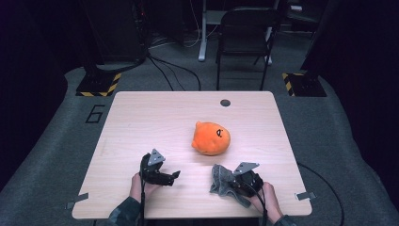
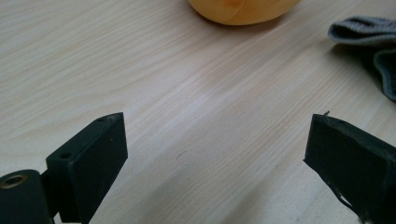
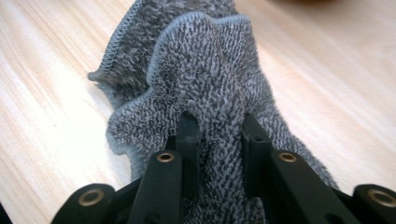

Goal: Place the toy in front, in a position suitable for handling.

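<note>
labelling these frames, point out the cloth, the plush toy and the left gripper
cloth (image 3: 205, 70), right gripper view, on the bunched fold ahead of the jaws
plush toy (image 1: 211, 138), high view, middle of its orange body
left gripper (image 2: 215, 140), left gripper view, midway between its open fingertips

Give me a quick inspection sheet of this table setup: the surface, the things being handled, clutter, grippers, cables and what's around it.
Surface: pale wooden table, with a small dark round hole near its far edge.
Job's things: grey cloth, bunched on the table near the person's right hand; orange plush toy at the middle, apart from the cloth.
Clutter: nothing seen.
Grippers: right gripper shut on the cloth, a fold pinched between its jaws; left gripper open over bare wood, holding nothing.
Cables: a black one trails from each gripper toward the person; more run across the floor behind the table.
Surroundings: grey carpet, a dark chair beyond the table, yellow-and-black striped stand bases.
</note>
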Demonstrator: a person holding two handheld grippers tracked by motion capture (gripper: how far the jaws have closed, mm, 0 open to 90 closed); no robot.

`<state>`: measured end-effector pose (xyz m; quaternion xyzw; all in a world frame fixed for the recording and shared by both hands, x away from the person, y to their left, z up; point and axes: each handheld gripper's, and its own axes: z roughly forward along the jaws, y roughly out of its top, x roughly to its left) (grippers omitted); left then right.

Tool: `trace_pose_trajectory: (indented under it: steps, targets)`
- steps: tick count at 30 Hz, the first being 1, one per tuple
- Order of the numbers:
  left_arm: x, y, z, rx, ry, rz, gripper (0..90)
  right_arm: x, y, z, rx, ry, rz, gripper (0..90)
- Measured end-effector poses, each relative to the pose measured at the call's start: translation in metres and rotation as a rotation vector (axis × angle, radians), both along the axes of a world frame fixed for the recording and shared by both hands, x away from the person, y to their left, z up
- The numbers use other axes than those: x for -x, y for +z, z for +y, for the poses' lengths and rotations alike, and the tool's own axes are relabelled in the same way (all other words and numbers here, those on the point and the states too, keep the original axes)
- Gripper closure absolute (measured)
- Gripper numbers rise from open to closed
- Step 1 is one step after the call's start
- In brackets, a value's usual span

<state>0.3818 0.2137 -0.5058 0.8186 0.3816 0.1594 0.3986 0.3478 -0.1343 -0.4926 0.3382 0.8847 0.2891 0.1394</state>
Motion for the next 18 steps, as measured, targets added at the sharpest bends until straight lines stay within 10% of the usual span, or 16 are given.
trace_pose_trajectory:
  steps: [18]
  targets:
    - [0.001, 0.0, 0.004, -0.005, 0.006, -0.026, 2.7, -0.015, 0.033, -0.064, -0.101, -0.217, -0.1, 72.8]
